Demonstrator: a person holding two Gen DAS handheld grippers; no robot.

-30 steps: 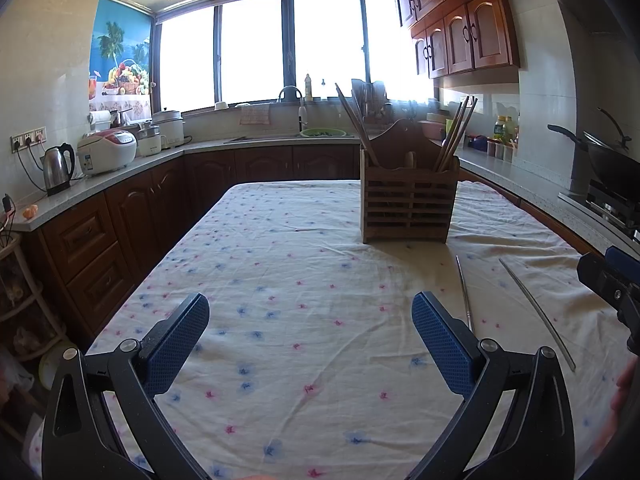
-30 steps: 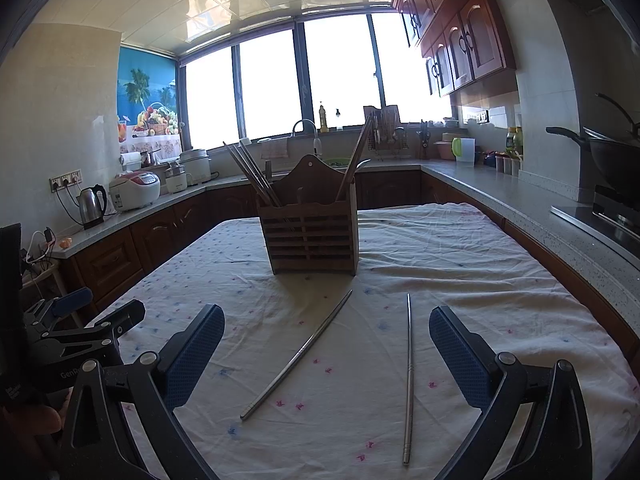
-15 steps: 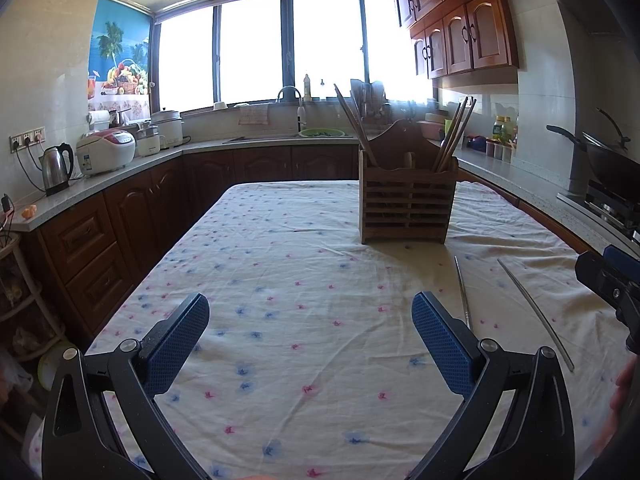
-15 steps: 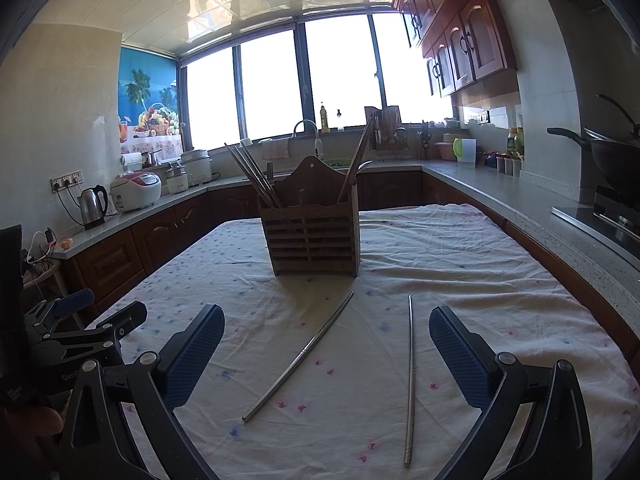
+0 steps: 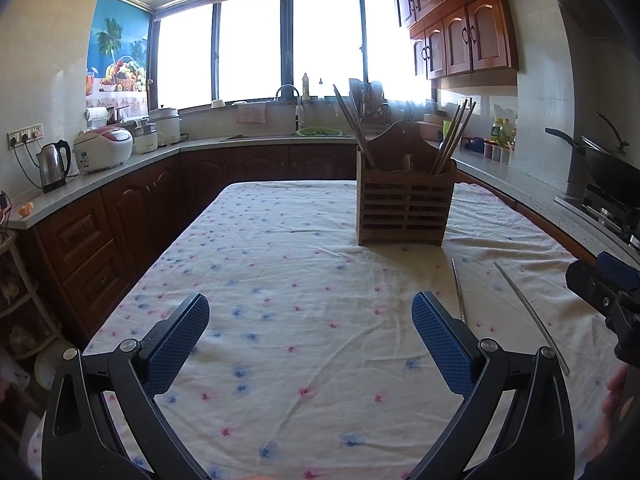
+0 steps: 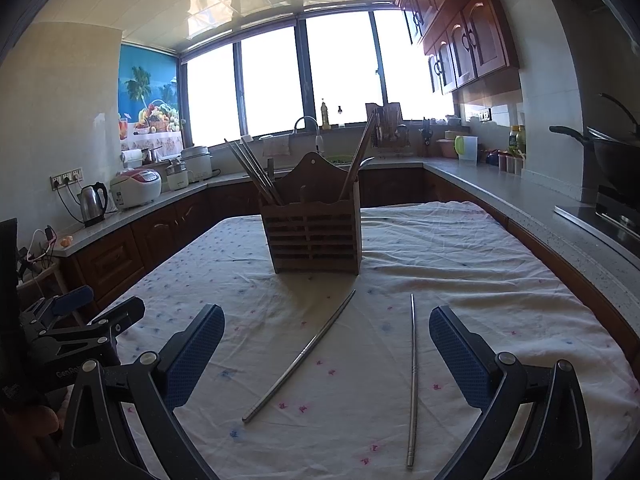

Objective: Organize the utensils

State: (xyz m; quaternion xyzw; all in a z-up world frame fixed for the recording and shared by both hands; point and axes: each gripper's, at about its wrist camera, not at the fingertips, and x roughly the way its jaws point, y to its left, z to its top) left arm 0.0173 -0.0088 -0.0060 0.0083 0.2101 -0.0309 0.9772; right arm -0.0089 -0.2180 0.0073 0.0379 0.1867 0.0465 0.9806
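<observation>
Sunlit kitchen windows sit behind a cloth-covered counter (image 6: 460, 248), and almost nothing differs here from a second ago. Two loose steel chopsticks are what remains to tidy: the slanted chopstick (image 6: 300, 358) and the straight chopstick (image 6: 413, 376) lie flat on the cloth in front of the wooden utensil holder (image 6: 316, 236), apart from each other and not touching it. Their positions match the earlier views, with only a slight drift of the cameras.

Inside the holder, several wooden chopsticks (image 6: 254, 174) already stand leaning in its compartments, so the sorting looks partly done.

Around the loose pair, the right hand-held gripper (image 6: 326, 354) hovers above the cloth in front of the holder with its blue pads (image 6: 456, 360) spread wide and nothing between them; both steel sticks lie in the gap as seen from its camera. Further left of the holder, the left hand-held gripper (image 5: 310, 340) is equally wide and empty over bare cloth. With no grasp begun, my judgement is that picking up one stick comes next.
</observation>
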